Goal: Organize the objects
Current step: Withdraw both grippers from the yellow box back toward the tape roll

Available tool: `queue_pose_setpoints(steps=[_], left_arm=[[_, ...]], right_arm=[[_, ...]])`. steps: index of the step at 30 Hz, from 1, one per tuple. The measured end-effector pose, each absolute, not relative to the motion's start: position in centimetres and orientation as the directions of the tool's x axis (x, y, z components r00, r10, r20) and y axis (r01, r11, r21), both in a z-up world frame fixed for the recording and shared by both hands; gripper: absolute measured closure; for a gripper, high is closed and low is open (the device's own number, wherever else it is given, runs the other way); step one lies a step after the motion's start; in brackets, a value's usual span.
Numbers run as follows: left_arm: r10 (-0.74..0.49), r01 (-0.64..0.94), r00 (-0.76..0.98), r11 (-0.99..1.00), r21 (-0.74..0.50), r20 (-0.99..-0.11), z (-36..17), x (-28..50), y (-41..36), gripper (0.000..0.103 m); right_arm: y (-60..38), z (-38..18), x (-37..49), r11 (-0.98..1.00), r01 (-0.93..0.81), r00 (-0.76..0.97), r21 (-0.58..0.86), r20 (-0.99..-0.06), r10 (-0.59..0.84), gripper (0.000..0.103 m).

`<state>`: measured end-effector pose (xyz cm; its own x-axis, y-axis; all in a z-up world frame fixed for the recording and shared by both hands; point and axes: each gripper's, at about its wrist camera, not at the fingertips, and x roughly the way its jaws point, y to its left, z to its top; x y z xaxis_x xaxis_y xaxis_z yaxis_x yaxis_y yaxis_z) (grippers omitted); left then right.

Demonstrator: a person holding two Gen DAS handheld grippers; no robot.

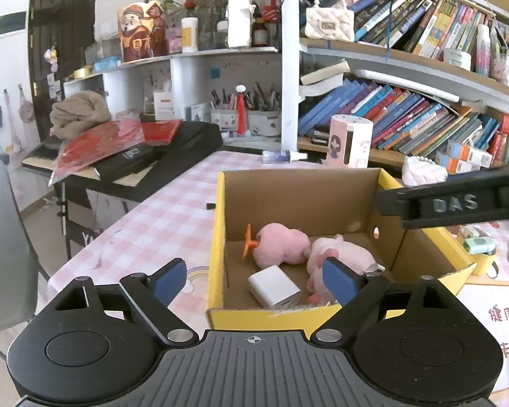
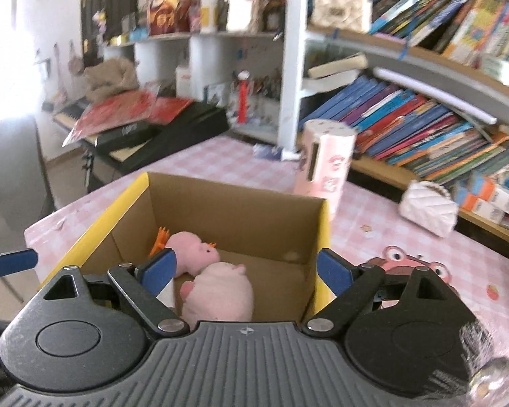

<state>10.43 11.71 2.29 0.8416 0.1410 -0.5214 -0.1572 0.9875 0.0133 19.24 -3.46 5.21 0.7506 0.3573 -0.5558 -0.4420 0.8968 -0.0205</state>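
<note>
On the far left we see a black keyboard (image 1: 173, 156) heaped with red packets (image 1: 101, 146) and a beige cloth (image 1: 78, 112), standing just beside the worktop (image 1: 159, 224) with its pink checked cover. Moving right, our left hand-held gripper (image 1: 254, 279) hovers at the near edge of the cardboard box (image 1: 298, 200), its blue-padded fingers (image 1: 169, 279) spread wide with nothing between them. The box has yellow outer walls and stands open on the worktop. Inside it, near the left wall, lies a pink plush toy with orange feet (image 1: 281, 244); touching it on the right lies a second, paler pink plush (image 1: 342, 254), and nearer to us a white charger block (image 1: 275, 286) rests against both. Our right hand-held gripper (image 2: 246, 268) hangs over the near side of the same box, jaws equally wide and empty. Beyond the box, to its right, a pink cylindrical container (image 1: 349, 142) stands upright on the worktop, and a white quilted purse (image 2: 427, 208) lies further right, near the shelves crammed with leaning books (image 1: 407, 115).
</note>
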Motion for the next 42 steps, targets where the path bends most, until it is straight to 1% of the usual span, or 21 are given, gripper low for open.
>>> queue_pose_setpoints(steps=[5,9,13,21,30,42], left_arm=[[0.143,-0.159,0.846,0.987,0.013,-0.513,2.3,8.5,12.1,0.01],[0.147,-0.167,0.841,0.986,0.007,-0.522,1.9,7.0,12.3,0.009],[0.136,-0.16,0.825,0.987,0.004,-0.548,1.2,5.7,12.3,0.009],[0.095,-0.099,0.797,0.995,0.026,-0.597,0.0,2.9,11.6,0.009],[0.058,-0.045,0.775,0.998,0.036,-0.63,-0.8,0.7,11.4,0.008],[0.005,0.027,0.761,0.999,0.039,-0.648,-1.3,-0.9,10.2,0.008]], right_arm=[[-4.5,4.7,15.7,0.928,-0.371,0.809,-0.022,-0.498,0.311,0.013],[-4.9,3.8,13.2,0.943,-0.333,0.825,-0.007,-0.487,0.288,0.013],[-4.7,2.6,11.1,0.947,-0.32,0.821,-0.035,-0.51,0.258,0.013],[-4.4,-0.3,7.0,0.954,-0.291,0.78,-0.065,-0.593,0.198,0.013],[-4.7,-1.5,3.6,0.967,-0.247,0.764,-0.058,-0.626,0.158,0.013],[-5.9,-2.1,0.9,0.981,-0.181,0.758,-0.062,-0.645,0.099,0.013]])
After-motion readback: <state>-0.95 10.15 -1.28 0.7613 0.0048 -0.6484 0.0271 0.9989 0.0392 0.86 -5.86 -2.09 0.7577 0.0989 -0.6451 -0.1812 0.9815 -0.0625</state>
